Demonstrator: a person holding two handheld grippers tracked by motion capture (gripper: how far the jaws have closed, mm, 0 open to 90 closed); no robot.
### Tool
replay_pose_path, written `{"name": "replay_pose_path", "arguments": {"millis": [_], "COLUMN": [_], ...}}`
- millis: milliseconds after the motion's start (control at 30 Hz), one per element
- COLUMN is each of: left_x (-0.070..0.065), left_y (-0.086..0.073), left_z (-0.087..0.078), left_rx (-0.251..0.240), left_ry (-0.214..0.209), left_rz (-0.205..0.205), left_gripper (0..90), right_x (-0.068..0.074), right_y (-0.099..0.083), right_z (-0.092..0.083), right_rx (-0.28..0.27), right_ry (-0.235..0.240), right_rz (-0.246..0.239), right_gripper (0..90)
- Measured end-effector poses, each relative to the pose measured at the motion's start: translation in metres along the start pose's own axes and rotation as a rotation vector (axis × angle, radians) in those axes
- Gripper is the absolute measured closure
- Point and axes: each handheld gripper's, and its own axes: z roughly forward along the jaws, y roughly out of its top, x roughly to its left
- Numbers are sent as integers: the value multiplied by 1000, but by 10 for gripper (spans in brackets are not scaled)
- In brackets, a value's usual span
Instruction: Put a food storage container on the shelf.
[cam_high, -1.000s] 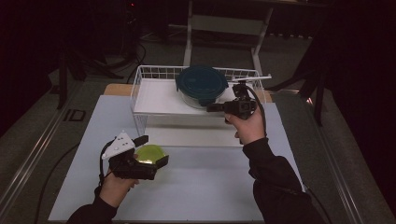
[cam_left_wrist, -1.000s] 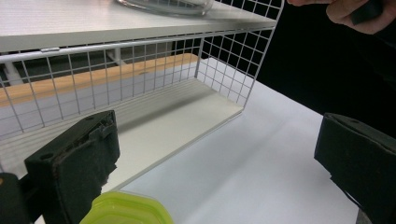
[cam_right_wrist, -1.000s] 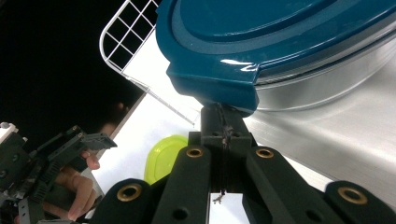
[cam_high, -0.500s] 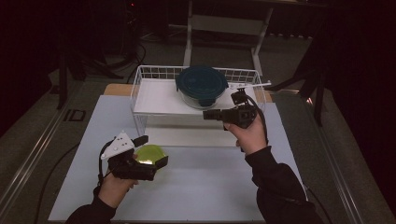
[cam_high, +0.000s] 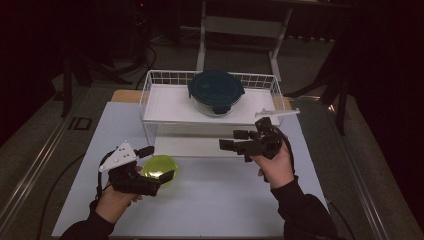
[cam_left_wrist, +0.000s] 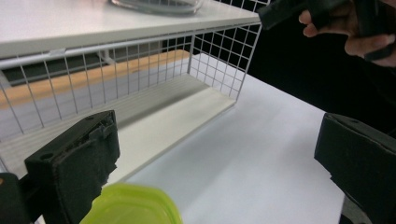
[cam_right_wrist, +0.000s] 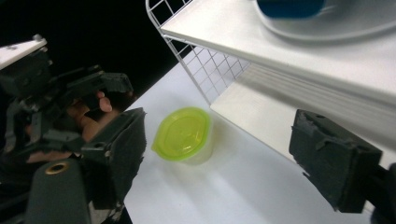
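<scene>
At a white table (cam_high: 215, 210): a lime-lidded round container (cam_high: 159, 167) on the tabletop, just in front of a two-tier white wire shelf (cam_high: 165, 102), apparently the next thing to be grasped. On the shelf's upper tier, a glass bowl under a dark teal clip lid (cam_high: 216, 89), seemingly already stowed. Left gripper (cam_high: 159, 164) low beside the lime container, jaws wide apart, one on each side of the lid but not touching, as if lined up for a squeeze. Right gripper (cam_high: 227, 139) raised in front of the lower tier, jaws parted and empty, pointed leftward toward the container, probably clear of the left hand's work.
</scene>
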Motion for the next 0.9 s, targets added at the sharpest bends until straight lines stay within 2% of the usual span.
{"name": "replay_pose_path", "arguments": {"millis": [67, 100, 200, 367, 433, 500, 533, 567, 833, 867, 900], "left_x": [4, 7, 9, 10, 11, 13, 14, 16, 28, 29, 32], "left_y": [-3, -5, -7, -11, -13, -16, -17, -21, -33, -35, -38], "left_z": [-3, -5, -7, -9, -9, -10, -10, -12, -19, -20, -22], "left_rx": [-1, -2, -1, 33, 65, 75, 77, 73, 80, 82, 92], "left_ry": [-5, -16, -16, -16, -5, 1, 1, -8, -21, -27, -19], "left_rz": [-4, -14, -15, 3, 12, 17, 11, -3, -26, -24, -5], "left_gripper": [0, 0, 0, 0, 0, 0, 0, 0, 0, 0, 0], "right_x": [1, 1, -1, -5, -7, -7, -7, -8, -8, -8, -8], "right_y": [-9, -17, -24, -40, -51, -57, -57, -65, -88, -97, -99], "right_z": [-1, -3, -5, -5, -6, -8, -8, -12, -24, -27, -29], "right_rx": [5, -6, -13, 0, 0, -4, -4, -13, -49, -50, -54], "right_ry": [-14, -26, -24, -23, -23, -29, -29, -33, -39, -46, -50], "right_rz": [-35, -37, -30, -46, -47, -49, -49, -56, -76, -75, -77], "right_gripper": [143, 146, 145, 145, 145, 146, 146, 146, 147, 147, 147]}}
